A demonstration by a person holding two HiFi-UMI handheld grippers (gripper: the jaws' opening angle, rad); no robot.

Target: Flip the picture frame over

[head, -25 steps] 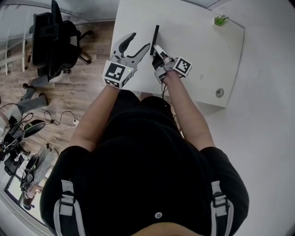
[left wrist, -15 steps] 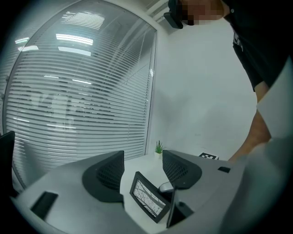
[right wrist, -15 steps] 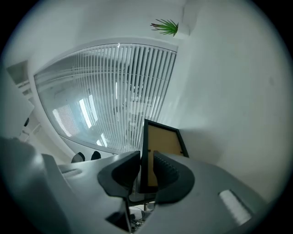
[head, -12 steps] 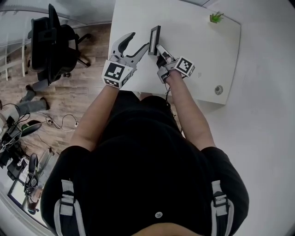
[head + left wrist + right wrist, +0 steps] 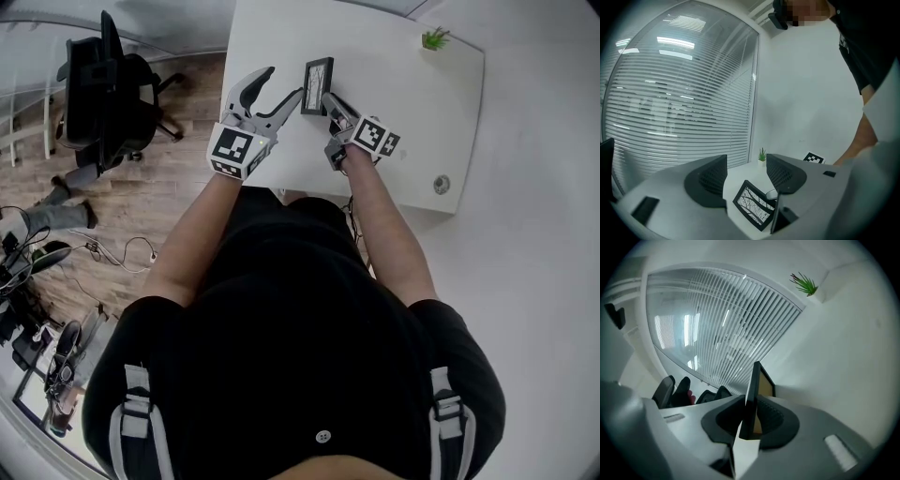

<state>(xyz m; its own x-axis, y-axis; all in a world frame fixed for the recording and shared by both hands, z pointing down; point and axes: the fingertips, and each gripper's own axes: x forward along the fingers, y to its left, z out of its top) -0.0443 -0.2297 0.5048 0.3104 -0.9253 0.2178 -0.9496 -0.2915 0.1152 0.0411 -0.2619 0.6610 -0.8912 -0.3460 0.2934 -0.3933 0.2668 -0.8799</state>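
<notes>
The black picture frame [image 5: 317, 73] is over the white table [image 5: 403, 103], tilted so its picture side with bare branches [image 5: 754, 205] faces up and toward me. My right gripper [image 5: 328, 98] grips its near edge; the jaws are closing, with the frame's edge [image 5: 757, 390] pinched between the pads and its brown back showing to the right. My left gripper [image 5: 281, 86] stands open just left of the frame, apart from it, with nothing between its fingers [image 5: 712, 176].
A small green plant [image 5: 433, 38] sits at the table's far right corner. A round cable port [image 5: 442, 185] is near the right front edge. An office chair [image 5: 108, 75] stands on the wooden floor to the left, with cables below it.
The frame stood edge-on to me; the right gripper has rolled it so the picture face now shows from above. The left gripper has stayed open in place.
</notes>
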